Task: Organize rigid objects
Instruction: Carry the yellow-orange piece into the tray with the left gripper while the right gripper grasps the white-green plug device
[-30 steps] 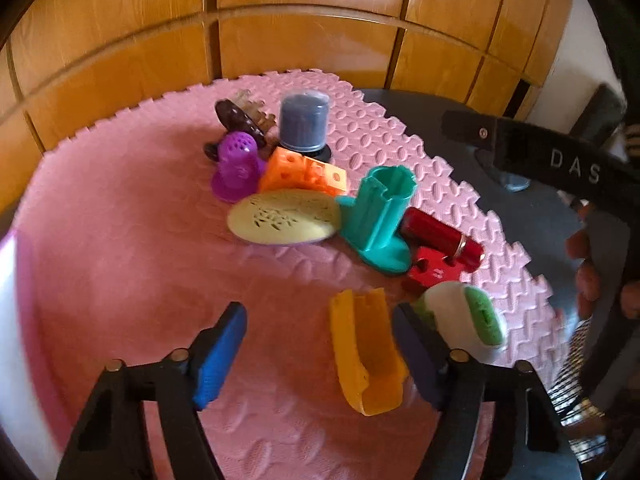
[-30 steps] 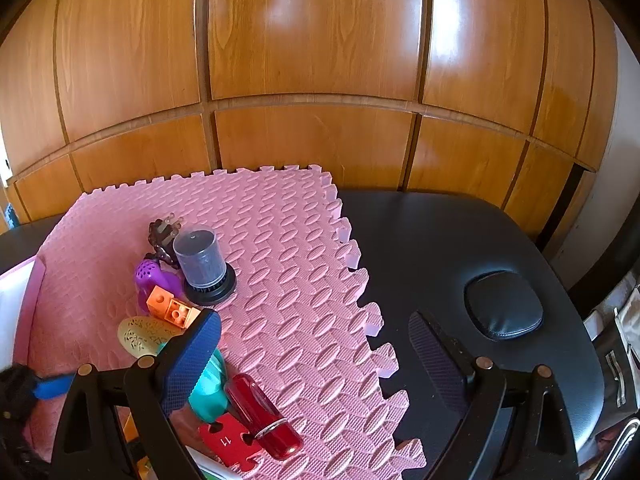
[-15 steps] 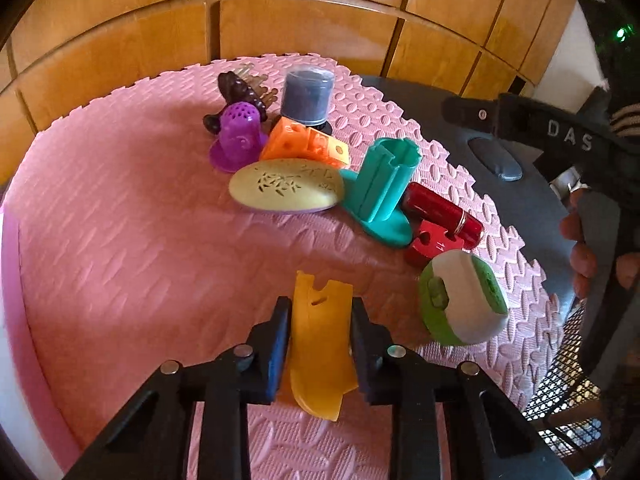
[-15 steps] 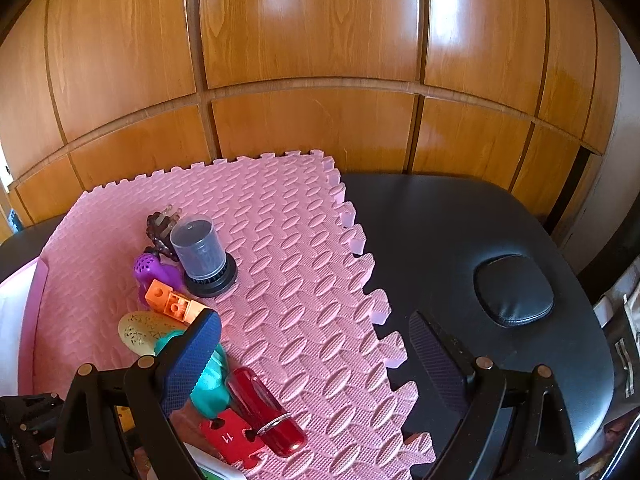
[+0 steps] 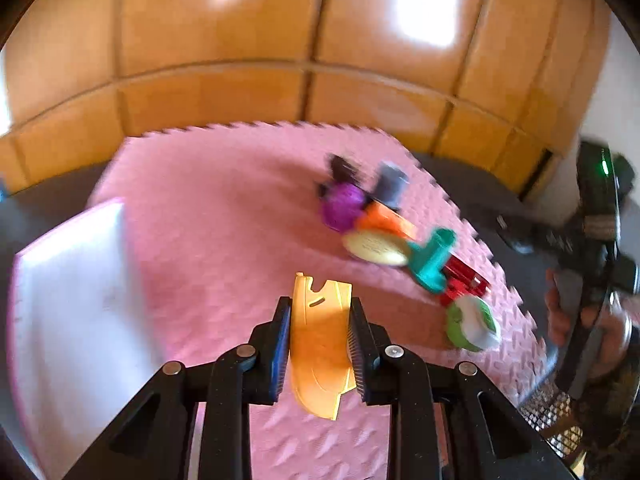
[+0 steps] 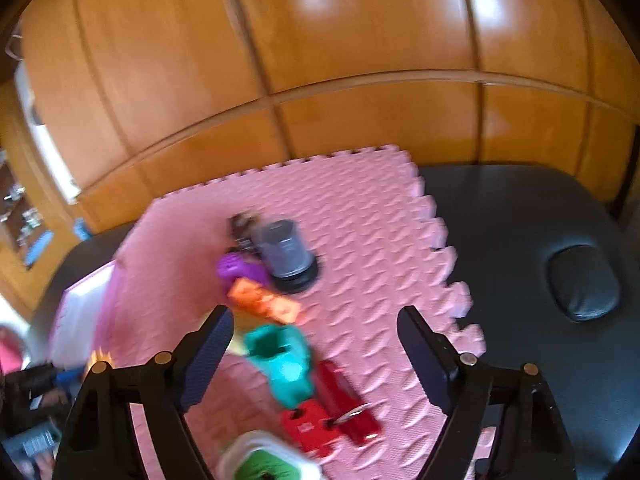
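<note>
Rigid objects are what I am sorting, and one of them, the yellow-orange plastic piece (image 5: 320,344), sits clamped between the pads of my left tongs (image 5: 319,354), its notched end pointing forward and its curved lower end hanging below the jaws. It looks lifted clear of the pink foam mat (image 5: 208,248), though the blur makes the gap hard to judge. The others lie in a loose row on the mat's right side: a dark object (image 5: 340,168) too blurred to name, a grey cylinder (image 5: 390,184), a purple piece (image 5: 344,207), an orange block (image 5: 382,220), a pale yellow oval (image 5: 374,246), a teal holder (image 5: 432,262), a red piece (image 5: 466,280) and a green-and-white round thing (image 5: 472,322). My right tongs (image 6: 316,354) hang wide open with nothing between the jaws, above the teal holder and the red piece. I judge this to be the carry step: the piece is gripped and now needs a destination. A white tray with a pink rim (image 5: 64,300) lies at the mat's left edge, which seems the likely place, though I cannot be certain. The next move calls for swinging left, keeping the grip firm because the piece is thin and could twist, then lowering over the tray before letting go.
</note>
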Motion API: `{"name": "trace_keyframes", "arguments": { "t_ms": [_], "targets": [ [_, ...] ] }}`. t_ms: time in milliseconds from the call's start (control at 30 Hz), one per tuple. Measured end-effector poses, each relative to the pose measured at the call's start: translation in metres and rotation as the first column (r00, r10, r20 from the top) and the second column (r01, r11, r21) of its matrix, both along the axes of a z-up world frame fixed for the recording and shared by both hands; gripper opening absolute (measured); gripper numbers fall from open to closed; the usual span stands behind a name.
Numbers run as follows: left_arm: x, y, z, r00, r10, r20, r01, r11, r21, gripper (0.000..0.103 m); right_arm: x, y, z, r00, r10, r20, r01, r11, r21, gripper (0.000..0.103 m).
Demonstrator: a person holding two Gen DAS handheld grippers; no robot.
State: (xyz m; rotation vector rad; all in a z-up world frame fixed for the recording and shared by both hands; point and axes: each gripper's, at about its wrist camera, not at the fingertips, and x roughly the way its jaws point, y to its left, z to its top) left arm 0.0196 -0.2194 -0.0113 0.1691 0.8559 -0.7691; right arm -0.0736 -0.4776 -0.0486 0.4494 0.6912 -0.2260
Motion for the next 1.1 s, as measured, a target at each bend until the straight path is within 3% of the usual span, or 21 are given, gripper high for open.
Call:
{"name": "trace_keyframes", "arguments": {
  "t_ms": [67, 300, 433, 567, 600, 633, 867, 1100],
  "targets": [
    [0.009, 0.020, 0.005, 0.999, 0.052, 0.005, -0.052, 0.999, -0.002, 0.027, 0.003, 0.010, 0.000, 0.997, 0.076, -0.004, -0.075, 0.997, 0.035, 0.080],
    [0.031, 0.082, 0.002, 0.978, 0.208, 0.018, -0.209, 0.978, 0.005, 0.027, 0.005, 0.055, -0.007, 0.962, 0.225, -0.153, -0.229, 0.973, -0.011, 0.080],
    [0.042, 0.108, -0.006, 0.964, 0.265, 0.022, -0.266, 0.964, 0.025, 0.027, 0.002, 0.070, -0.024, 0.924, 0.257, -0.283, -0.283, 0.958, -0.052, 0.080],
    [0.064, 0.127, -0.020, 0.941, 0.338, 0.029, -0.339, 0.936, 0.091, 0.027, -0.002, 0.079, -0.043, 0.894, 0.223, -0.387, -0.286, 0.952, -0.111, 0.079],
    [0.070, 0.130, -0.023, 0.934, 0.353, 0.050, -0.357, 0.928, 0.112, 0.027, -0.001, 0.079, -0.045, 0.891, 0.209, -0.403, -0.279, 0.953, -0.123, 0.072],
    [0.075, 0.133, -0.025, 0.929, 0.366, 0.055, -0.370, 0.921, 0.123, 0.027, -0.001, 0.078, -0.047, 0.891, 0.194, -0.411, -0.272, 0.952, -0.139, 0.065],
    [0.108, 0.146, -0.041, 0.903, 0.422, 0.083, -0.430, 0.885, 0.176, 0.027, -0.006, 0.081, -0.047, 0.903, 0.173, -0.394, -0.255, 0.953, -0.164, 0.065],
    [0.132, 0.150, -0.058, 0.891, 0.453, 0.023, -0.447, 0.871, 0.201, 0.027, -0.001, 0.078, -0.048, 0.912, 0.158, -0.379, -0.232, 0.959, -0.160, 0.065]
  ]
}}
